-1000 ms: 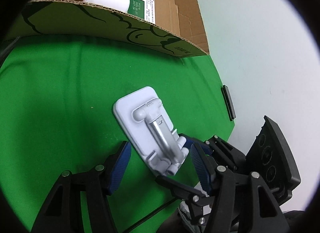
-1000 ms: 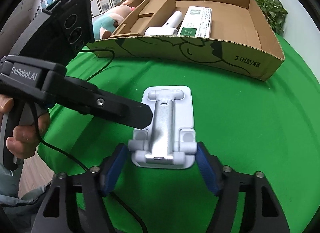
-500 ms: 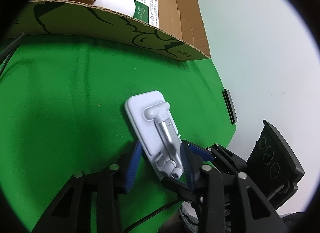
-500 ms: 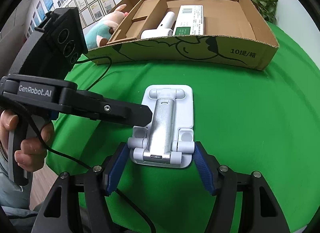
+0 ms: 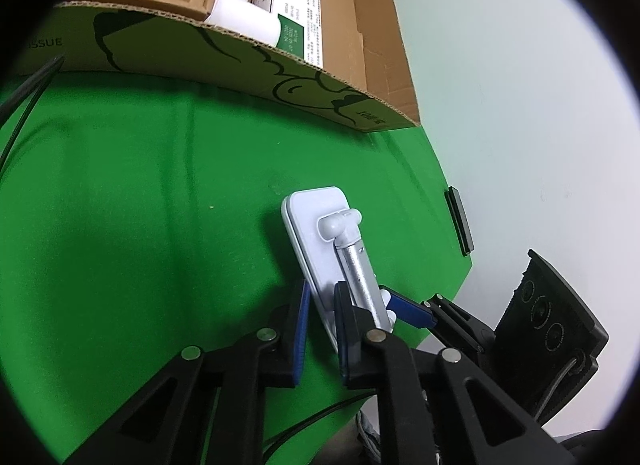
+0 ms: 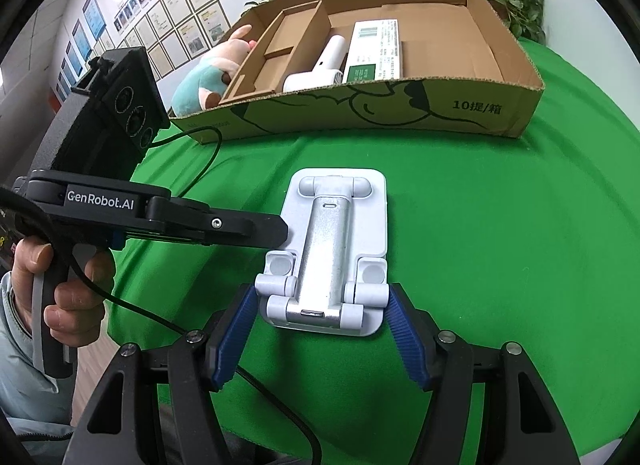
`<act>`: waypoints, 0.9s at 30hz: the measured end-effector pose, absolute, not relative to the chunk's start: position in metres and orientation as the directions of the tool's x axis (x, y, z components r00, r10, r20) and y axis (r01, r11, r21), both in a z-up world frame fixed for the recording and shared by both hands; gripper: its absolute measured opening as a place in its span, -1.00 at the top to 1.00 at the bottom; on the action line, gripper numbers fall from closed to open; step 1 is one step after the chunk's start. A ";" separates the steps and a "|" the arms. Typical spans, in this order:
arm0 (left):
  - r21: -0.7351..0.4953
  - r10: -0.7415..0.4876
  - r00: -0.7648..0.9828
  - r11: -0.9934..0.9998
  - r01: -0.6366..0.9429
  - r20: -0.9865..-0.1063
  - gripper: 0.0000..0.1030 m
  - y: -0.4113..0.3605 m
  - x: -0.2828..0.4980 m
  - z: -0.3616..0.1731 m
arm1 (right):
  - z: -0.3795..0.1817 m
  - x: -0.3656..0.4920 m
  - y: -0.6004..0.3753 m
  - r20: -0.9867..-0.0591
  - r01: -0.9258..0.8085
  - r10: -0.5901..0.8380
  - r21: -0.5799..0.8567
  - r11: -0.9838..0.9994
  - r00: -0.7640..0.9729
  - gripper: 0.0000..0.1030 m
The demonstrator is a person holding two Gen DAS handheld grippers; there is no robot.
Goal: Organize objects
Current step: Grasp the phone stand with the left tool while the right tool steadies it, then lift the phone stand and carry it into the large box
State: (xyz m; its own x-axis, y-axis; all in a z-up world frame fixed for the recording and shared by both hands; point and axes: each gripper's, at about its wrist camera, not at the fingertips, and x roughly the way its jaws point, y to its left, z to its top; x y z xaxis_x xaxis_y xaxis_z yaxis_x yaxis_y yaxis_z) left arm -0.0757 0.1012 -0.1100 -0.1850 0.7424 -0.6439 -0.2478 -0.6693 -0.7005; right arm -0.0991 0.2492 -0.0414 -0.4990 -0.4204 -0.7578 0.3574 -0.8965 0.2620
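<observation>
Cardboard makes up the shallow open box (image 6: 472, 105) at the far side of the green-covered table (image 6: 500, 225). Inside it a smaller cardboard tray (image 6: 280, 45) sits at the left end, then a white handheld device (image 6: 324, 65), then a white and green carton (image 6: 372, 51); the right end of the box floor is bare. A plush toy (image 6: 204, 77) leans just outside the box's left wall.

Nearer, the white folding phone stand (image 6: 332, 249) lies flat on the cloth, well short of the box. The left gripper (image 5: 320, 321) is clamped tight on the stand's side edge. The right gripper (image 6: 320, 329) straddles the stand's near end, its blue pads (image 6: 404, 341) just beside the corners; whether they press I cannot tell. Open green cloth spreads between stand and box, and to the right up to the table's curved edge.
</observation>
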 end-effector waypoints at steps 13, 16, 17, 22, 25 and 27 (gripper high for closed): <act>-0.728 0.746 -0.122 -0.666 -0.166 -0.655 0.57 0.103 -0.083 -0.121 | -0.049 -0.099 0.262 -0.741 0.327 -0.489 0.371 -0.869 -0.460 -0.22; -0.746 0.761 -0.101 -0.649 -0.148 -0.641 0.43 0.103 -0.083 -0.126 | -0.050 -0.099 0.263 -0.730 0.325 -0.520 0.409 -0.852 -0.444 -0.22; -0.752 0.767 -0.100 -0.641 -0.151 -0.634 0.43 0.103 -0.082 -0.126 | -0.050 -0.099 0.263 -0.731 0.326 -0.518 0.406 -0.854 -0.444 -0.22; -0.734 0.758 -0.120 -0.651 -0.193 -0.641 0.64 0.108 -0.077 -0.122 | -0.049 -0.099 0.258 -0.742 0.332 -0.499 0.381 -0.863 -0.447 -0.22; -0.728 0.755 -0.135 -0.655 -0.205 -0.641 0.68 0.111 -0.075 -0.119 | -0.048 -0.098 0.256 -0.745 0.333 -0.492 0.370 -0.867 -0.451 -0.22; -0.720 0.754 -0.154 -0.656 -0.228 -0.638 0.72 0.113 -0.073 -0.111 | -0.046 -0.098 0.254 -0.746 0.337 -0.483 0.357 -0.871 -0.459 -0.22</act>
